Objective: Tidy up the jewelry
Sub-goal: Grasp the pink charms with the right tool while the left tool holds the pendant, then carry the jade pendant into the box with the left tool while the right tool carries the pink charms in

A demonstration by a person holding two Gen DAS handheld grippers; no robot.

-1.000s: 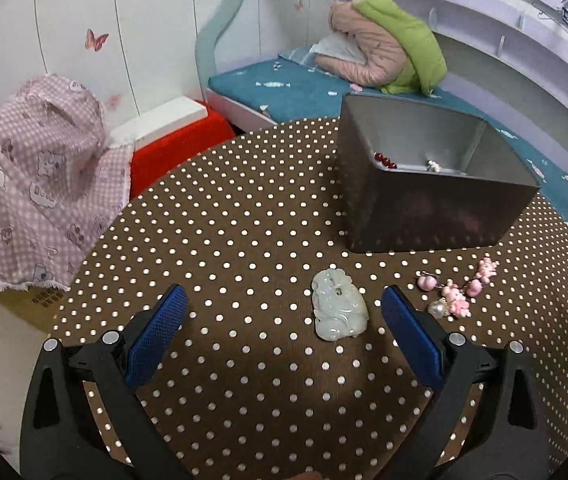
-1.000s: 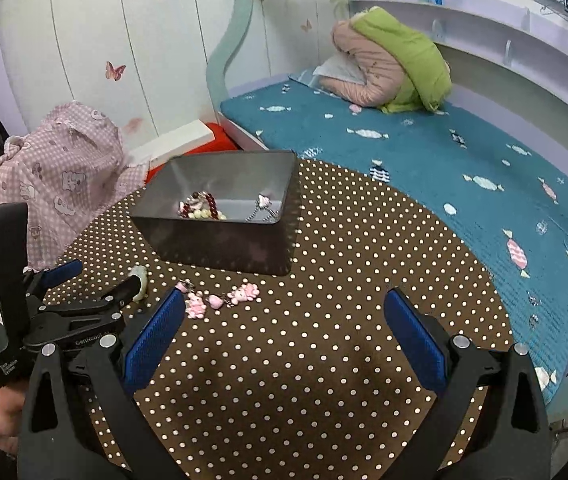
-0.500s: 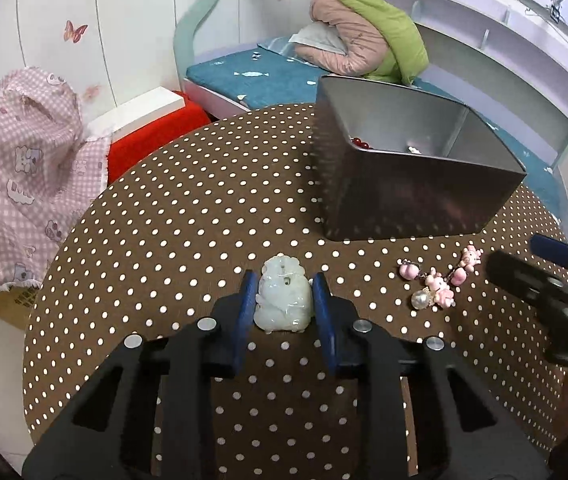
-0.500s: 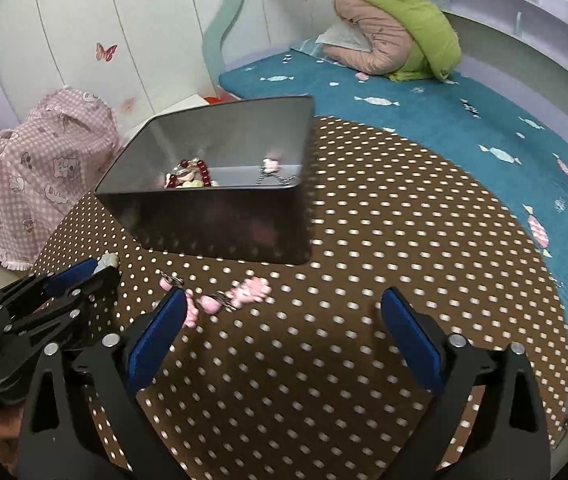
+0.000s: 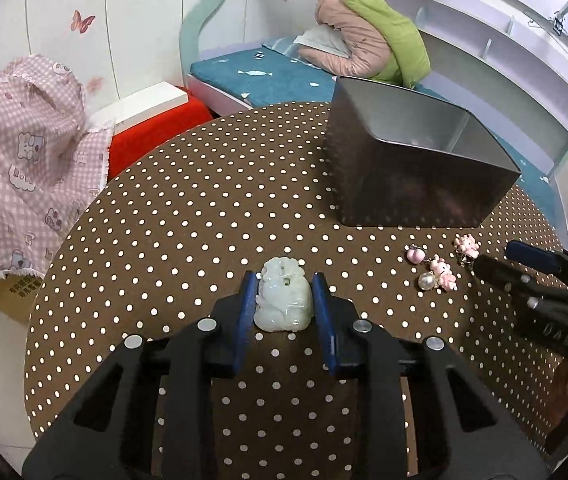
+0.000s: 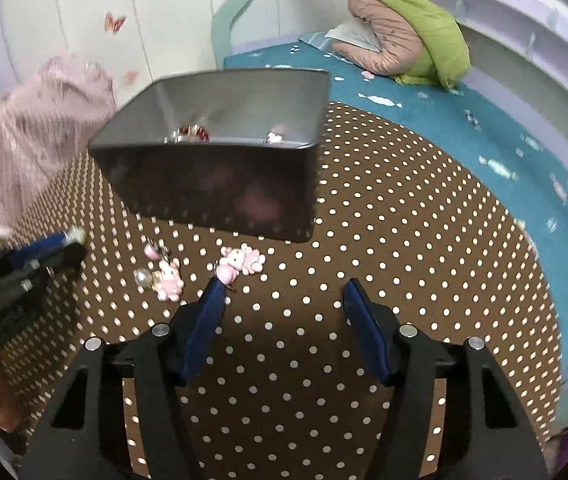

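My left gripper (image 5: 284, 292) is shut on a pale green jade pendant (image 5: 282, 300), low over the brown dotted table (image 5: 172, 216). A pink charm bracelet (image 5: 439, 266) lies on the table to its right, in front of the grey metal box (image 5: 415, 168). In the right wrist view my right gripper (image 6: 284, 292) is open, its left finger tip close beside the pink charms (image 6: 240, 266). The box (image 6: 220, 184) holds red beads and other jewelry (image 6: 192, 134). The left gripper (image 6: 24, 276) shows at the left edge there.
A bed with a teal cover (image 6: 463, 120) lies behind and right of the round table. A pink checked cloth (image 5: 16, 168) and a red box (image 5: 152, 132) stand off the table's left side. A pink and green jacket (image 5: 371, 44) lies on the bed.
My left gripper closed on the jade pendant. My right gripper moved forward and down toward the pink charms and its jaws narrowed.
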